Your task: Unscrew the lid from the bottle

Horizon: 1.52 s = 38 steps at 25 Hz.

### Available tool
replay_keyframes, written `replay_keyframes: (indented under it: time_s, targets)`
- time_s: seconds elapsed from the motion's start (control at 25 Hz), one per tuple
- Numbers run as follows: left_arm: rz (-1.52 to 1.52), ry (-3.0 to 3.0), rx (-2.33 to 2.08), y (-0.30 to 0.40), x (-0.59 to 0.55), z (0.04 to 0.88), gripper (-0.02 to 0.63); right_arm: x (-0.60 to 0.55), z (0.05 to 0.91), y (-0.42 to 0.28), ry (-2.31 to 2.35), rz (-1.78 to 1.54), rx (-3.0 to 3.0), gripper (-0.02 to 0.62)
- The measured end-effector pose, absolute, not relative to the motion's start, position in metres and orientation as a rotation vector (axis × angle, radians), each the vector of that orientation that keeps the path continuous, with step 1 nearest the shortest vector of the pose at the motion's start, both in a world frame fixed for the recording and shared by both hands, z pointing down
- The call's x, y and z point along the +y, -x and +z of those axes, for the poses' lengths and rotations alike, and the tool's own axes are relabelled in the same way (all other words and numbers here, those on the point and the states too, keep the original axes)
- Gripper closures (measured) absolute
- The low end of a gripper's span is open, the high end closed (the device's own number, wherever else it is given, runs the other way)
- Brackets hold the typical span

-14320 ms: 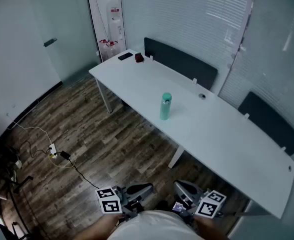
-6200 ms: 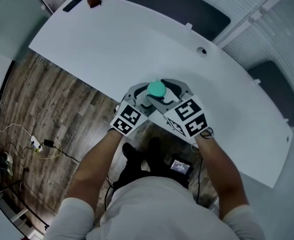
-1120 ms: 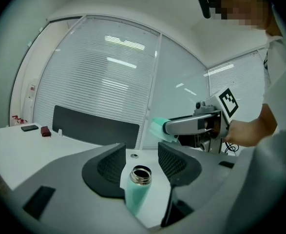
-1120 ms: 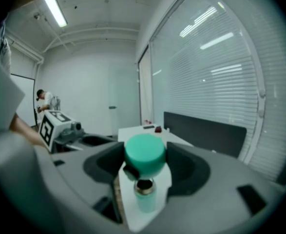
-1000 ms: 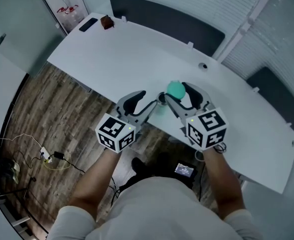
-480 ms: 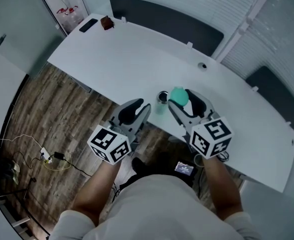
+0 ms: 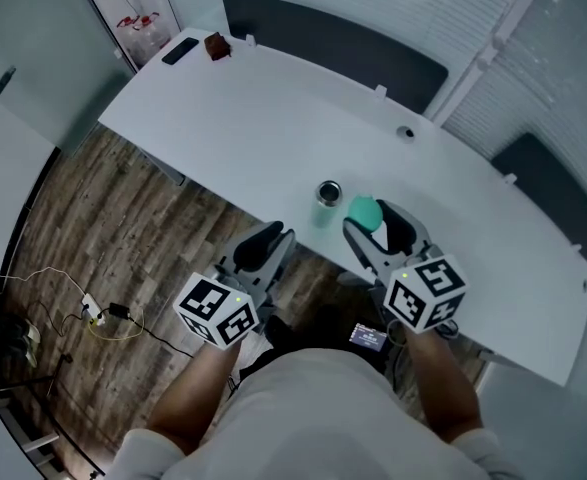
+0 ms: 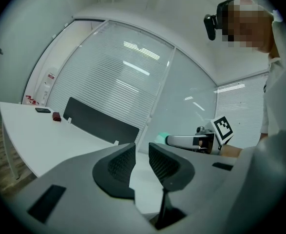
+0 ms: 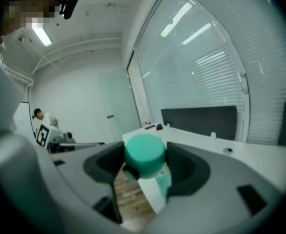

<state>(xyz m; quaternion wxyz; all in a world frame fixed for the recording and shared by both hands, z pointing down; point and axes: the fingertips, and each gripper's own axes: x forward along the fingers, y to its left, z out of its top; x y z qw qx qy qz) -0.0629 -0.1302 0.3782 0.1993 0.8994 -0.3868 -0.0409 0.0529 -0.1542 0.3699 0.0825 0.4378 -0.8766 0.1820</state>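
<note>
The teal bottle [image 7: 325, 206] stands upright near the front edge of the white table [image 7: 253, 118], its round mouth uncovered. The teal lid [image 7: 364, 209] is off it, just to its right, with my right gripper [image 7: 370, 214] shut on it. In the right gripper view the lid [image 9: 143, 153] sits between both pads, and the bottle [image 9: 164, 181] shows behind and below it. My left gripper [image 7: 276, 236] hangs off the table's front edge, left of the bottle and apart from it. Its jaws [image 8: 142, 152] have just been closing and stand a narrow gap apart with nothing between them.
At the table's far left corner lie a dark phone [image 7: 179, 51] and a small brown object [image 7: 214, 45]. A cable grommet [image 7: 405, 133] sits near the back edge, with dark panels [image 7: 333, 43] behind. Below is wooden floor with a cable and plug [image 7: 108, 313].
My right gripper has carried the lid away from the bottle's mouth, toward me and to the right. My left gripper has drawn back from the bottle and its jaws have narrowed.
</note>
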Motion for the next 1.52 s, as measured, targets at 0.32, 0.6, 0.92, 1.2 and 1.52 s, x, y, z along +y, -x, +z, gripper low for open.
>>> replay_keyframes:
  time_s: [0.32, 0.6, 0.92, 1.2, 1.52]
  targets:
    - [-0.117, -2.466, -1.066, 0.073, -0.106, 0.389, 0.511, -0.136, 0.381, -0.055, -1.336, 0.601, -2.598, 0.31]
    - [-0.106, -2.432, -1.027, 0.085, -0.088, 0.395, 0.515, -0.116, 0.392, -0.046, -1.357, 0.65, -2.573, 0.31]
    - [-0.095, -2.423, -0.953, 0.103, -0.068, 0.402, 0.52, -0.094, 0.402, -0.028, -1.403, 0.69, -2.554, 0.31]
    - [-0.098, -2.424, -0.906, 0.109, -0.054, 0.408, 0.537, -0.081, 0.41, -0.016, -1.418, 0.715, -2.557, 0.31]
    - [-0.105, -2.423, -0.872, 0.104, -0.043, 0.407, 0.561, -0.074, 0.404, -0.015, -1.415, 0.706, -2.578, 0.31]
